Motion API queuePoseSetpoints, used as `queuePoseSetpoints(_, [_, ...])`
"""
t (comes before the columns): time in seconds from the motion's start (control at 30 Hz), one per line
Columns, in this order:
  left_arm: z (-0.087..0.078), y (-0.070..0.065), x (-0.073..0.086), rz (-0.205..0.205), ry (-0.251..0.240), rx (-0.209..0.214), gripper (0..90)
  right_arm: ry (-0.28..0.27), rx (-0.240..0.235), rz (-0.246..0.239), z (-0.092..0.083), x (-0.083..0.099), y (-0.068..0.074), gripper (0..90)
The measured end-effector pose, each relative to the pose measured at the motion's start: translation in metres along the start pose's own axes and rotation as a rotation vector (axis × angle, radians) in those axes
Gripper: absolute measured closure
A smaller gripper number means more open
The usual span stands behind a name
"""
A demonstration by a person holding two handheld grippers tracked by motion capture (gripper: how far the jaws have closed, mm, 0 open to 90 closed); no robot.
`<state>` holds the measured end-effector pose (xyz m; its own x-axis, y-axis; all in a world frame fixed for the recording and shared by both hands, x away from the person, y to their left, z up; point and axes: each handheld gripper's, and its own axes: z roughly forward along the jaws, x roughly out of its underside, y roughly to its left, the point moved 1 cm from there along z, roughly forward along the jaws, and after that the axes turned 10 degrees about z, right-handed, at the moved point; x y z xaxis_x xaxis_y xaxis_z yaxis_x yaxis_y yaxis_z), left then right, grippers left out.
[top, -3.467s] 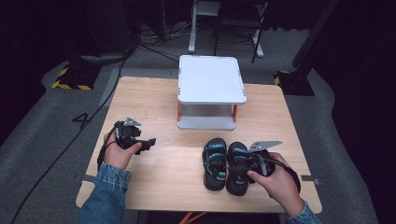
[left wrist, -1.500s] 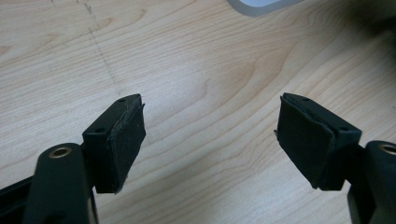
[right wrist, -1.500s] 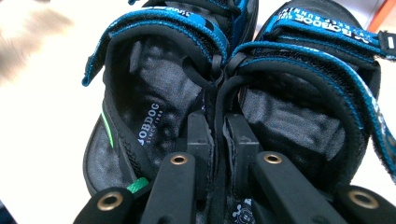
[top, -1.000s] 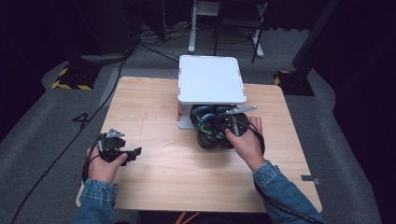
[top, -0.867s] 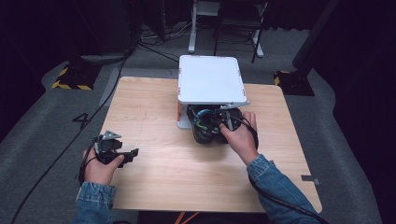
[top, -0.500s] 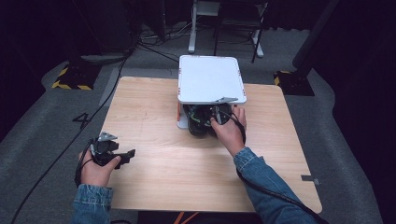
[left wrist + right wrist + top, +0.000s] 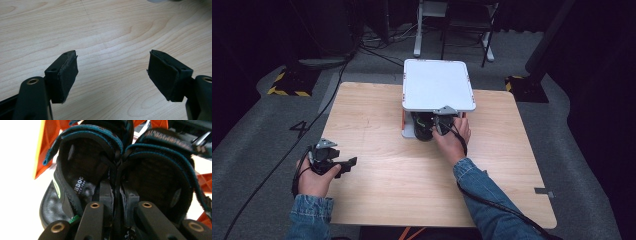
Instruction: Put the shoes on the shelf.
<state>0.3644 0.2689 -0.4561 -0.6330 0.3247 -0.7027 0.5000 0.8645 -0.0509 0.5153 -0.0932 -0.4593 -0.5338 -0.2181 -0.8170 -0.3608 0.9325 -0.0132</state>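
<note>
A pair of black sandals (image 7: 424,128) with teal-edged straps sits partly under a white shelf (image 7: 437,85) on the wooden table (image 7: 372,120). My right gripper (image 7: 443,123) is at the shelf's front opening. In the right gripper view its jaws (image 7: 117,191) are shut on the touching inner sides of the left sandal (image 7: 75,167) and the right sandal (image 7: 162,170). The toes are hidden beneath the shelf. My left gripper (image 7: 349,164) rests low near the table's front left edge. It stands open (image 7: 111,72) over bare wood with nothing between its pads.
The shelf stands on orange supports (image 7: 45,150) at the back middle of the table. Cables trail from both grippers off the table's front and left. Dark floor with a stand's legs (image 7: 452,40) and cables lies behind the table.
My right hand has carried the sandals from the table's front right to the shelf and pushed them farther under it. My left hand has drifted back toward the front left edge.
</note>
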Motion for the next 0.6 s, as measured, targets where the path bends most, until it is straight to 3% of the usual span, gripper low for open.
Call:
queuePoseSetpoints(0.03, [0.001,0.000,-0.001,0.003,-0.001,0.002,24.6,-0.016,0.003,-0.006,0.001,0.001,0.000,78.7])
queuePoseSetpoints(0.07, [0.001,0.000,-0.001,0.005,0.000,0.003,24.6,-0.097,-0.005,-0.021,0.004,0.001,-0.001,70.7])
queuePoseSetpoints(0.1, [0.001,0.000,-0.001,0.007,0.000,0.001,24.6,-0.097,-0.005,-0.021,0.004,0.001,-0.001,70.7])
queuePoseSetpoints(0.13, [0.002,-0.001,-0.002,0.006,-0.002,0.005,24.6,-0.154,-0.009,-0.049,0.005,0.001,-0.002,58.5])
queuePoseSetpoints(0.23, [0.003,-0.002,-0.004,0.006,-0.003,0.006,24.6,-0.179,-0.019,-0.045,0.005,-0.001,-0.005,52.4])
queuePoseSetpoints(0.27, [0.004,-0.004,-0.006,0.014,0.001,0.008,24.6,-0.199,-0.027,-0.069,0.004,-0.002,-0.006,48.3])
queuePoseSetpoints(0.4, [0.007,-0.006,-0.008,0.017,0.002,0.016,24.6,-0.216,-0.072,-0.046,-0.003,-0.004,-0.010,44.0])
queuePoseSetpoints(0.57, [0.012,-0.007,-0.013,0.029,0.000,0.024,24.6,-0.232,-0.120,-0.036,-0.024,-0.006,-0.015,43.1])
queuePoseSetpoints(0.6, [0.013,-0.008,-0.014,0.031,-0.002,0.028,24.6,-0.231,-0.147,-0.033,-0.034,-0.008,-0.017,41.8])
